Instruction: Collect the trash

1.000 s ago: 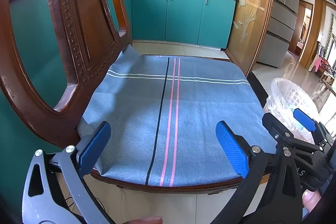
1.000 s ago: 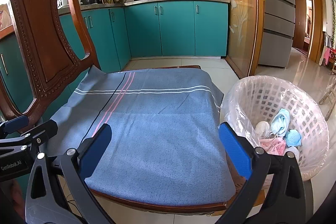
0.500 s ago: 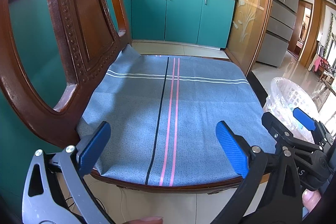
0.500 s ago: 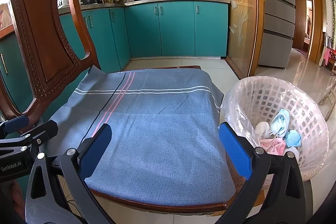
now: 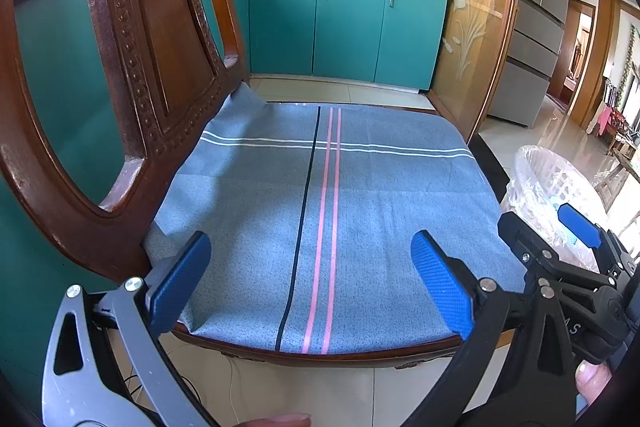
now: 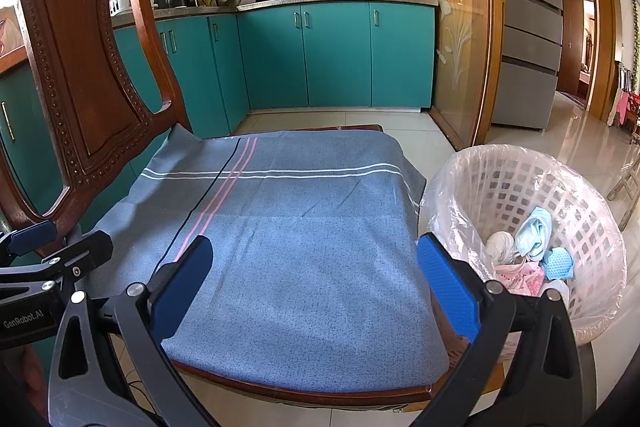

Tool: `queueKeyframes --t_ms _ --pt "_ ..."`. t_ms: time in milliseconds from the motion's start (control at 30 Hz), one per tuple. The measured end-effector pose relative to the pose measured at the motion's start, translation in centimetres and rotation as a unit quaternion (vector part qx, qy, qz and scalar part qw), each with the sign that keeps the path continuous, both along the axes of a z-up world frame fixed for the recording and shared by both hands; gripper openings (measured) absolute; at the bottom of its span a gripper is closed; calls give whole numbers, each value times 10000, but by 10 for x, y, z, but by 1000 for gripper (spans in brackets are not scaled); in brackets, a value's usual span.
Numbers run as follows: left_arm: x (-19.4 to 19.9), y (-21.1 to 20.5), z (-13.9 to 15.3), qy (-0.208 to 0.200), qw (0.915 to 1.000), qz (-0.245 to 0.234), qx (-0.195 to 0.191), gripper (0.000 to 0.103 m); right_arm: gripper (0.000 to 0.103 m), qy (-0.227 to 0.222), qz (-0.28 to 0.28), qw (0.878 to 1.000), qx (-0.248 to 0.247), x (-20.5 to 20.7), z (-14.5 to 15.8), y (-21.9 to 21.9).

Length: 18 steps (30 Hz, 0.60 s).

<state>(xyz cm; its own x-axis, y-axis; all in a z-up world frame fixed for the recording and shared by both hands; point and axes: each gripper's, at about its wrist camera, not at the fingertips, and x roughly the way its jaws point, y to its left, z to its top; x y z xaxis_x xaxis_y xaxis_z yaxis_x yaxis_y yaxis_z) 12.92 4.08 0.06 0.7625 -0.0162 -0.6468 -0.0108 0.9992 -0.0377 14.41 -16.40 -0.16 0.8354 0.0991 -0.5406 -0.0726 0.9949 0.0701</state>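
A white lattice trash basket [image 6: 592, 227] lined with clear plastic stands on the floor right of the chair; it also shows in the left wrist view [image 5: 536, 171]. Inside it lie crumpled trash pieces: light blue [image 6: 534, 233], white [image 6: 500, 245], pink [image 6: 520, 277] and a blue one [image 6: 558, 261]. My left gripper [image 5: 310, 279] is open and empty at the chair seat's front edge. My right gripper [image 6: 314, 283] is open and empty over the seat's front, just left of the basket. The blue striped cloth [image 5: 320, 211] on the seat carries no trash.
A carved wooden chair back [image 5: 132, 67] rises on the left. Teal kitchen cabinets [image 6: 336, 55] stand behind, with pots on the counter. A glass door with wooden frame [image 6: 460, 39] and a grey fridge [image 6: 528, 27] stand to the right. The floor is glossy tile.
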Motion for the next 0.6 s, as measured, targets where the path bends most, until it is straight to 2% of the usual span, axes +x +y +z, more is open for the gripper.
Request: queueKeyframes --t_ms 600 --pt "1 -1 -2 9 10000 -14 16 100 100 9 -9 10000 -4 1 -1 1"
